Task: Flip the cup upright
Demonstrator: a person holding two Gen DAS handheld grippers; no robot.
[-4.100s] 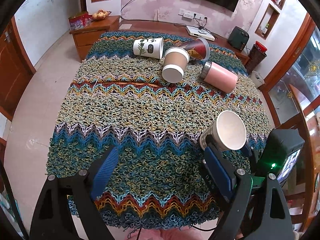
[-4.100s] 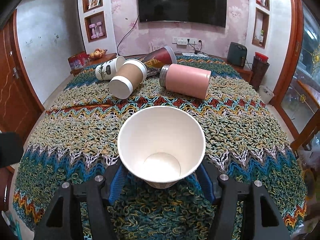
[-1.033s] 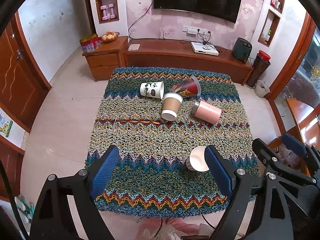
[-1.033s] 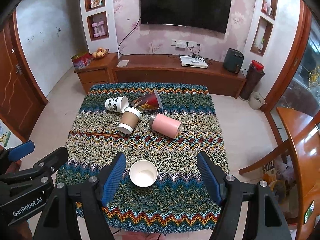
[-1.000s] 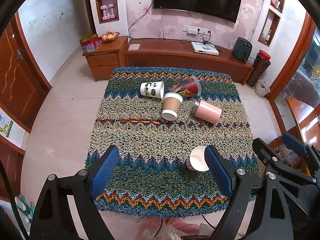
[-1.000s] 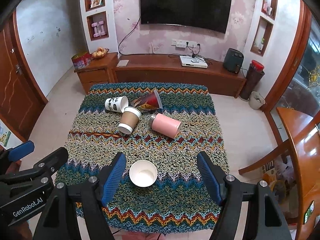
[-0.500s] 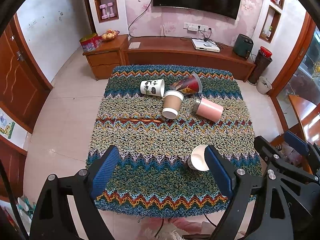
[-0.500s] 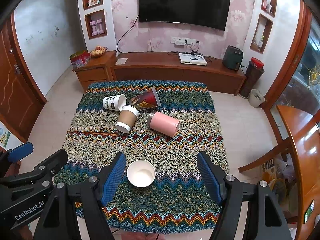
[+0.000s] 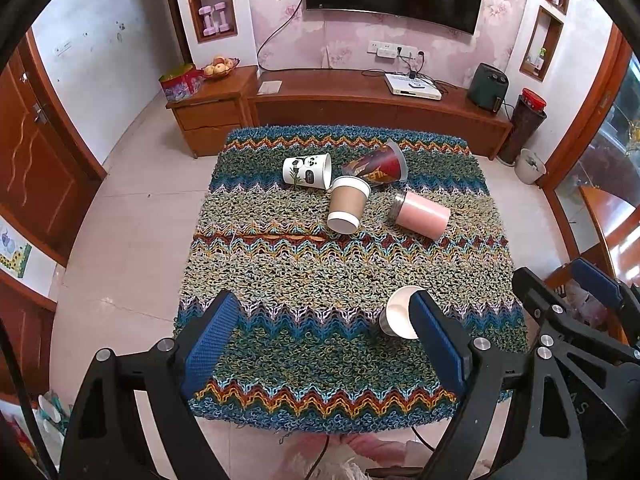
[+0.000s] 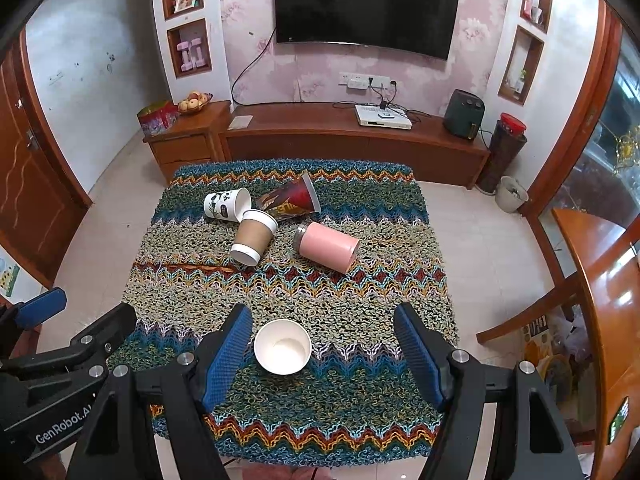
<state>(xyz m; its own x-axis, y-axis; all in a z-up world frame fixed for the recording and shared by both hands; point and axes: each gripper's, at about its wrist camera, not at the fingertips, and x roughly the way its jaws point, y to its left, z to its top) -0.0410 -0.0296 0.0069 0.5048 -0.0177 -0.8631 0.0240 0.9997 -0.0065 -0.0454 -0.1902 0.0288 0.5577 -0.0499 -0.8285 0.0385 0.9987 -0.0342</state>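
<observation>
A white paper cup (image 10: 283, 346) stands upright, mouth up, near the front of the table; it also shows in the left wrist view (image 9: 397, 314). Further back a panda cup (image 10: 226, 205), a brown sleeved cup (image 10: 253, 237), a dark red cup (image 10: 291, 199) and a pink tumbler (image 10: 327, 247) all lie on their sides. My right gripper (image 10: 322, 354) is open and empty, high above the table over the white cup. My left gripper (image 9: 322, 342) is open and empty, high above the table's front edge.
A knitted zigzag cloth (image 10: 288, 292) covers the table. A wooden TV cabinet (image 10: 344, 140) stands behind it. A wooden chair and table (image 10: 592, 280) stand to the right. Tiled floor surrounds the table.
Both grippers stay high and open and have drifted slightly closer to the table. About four seconds ago the right gripper was low, around the white cup. The cups have not moved.
</observation>
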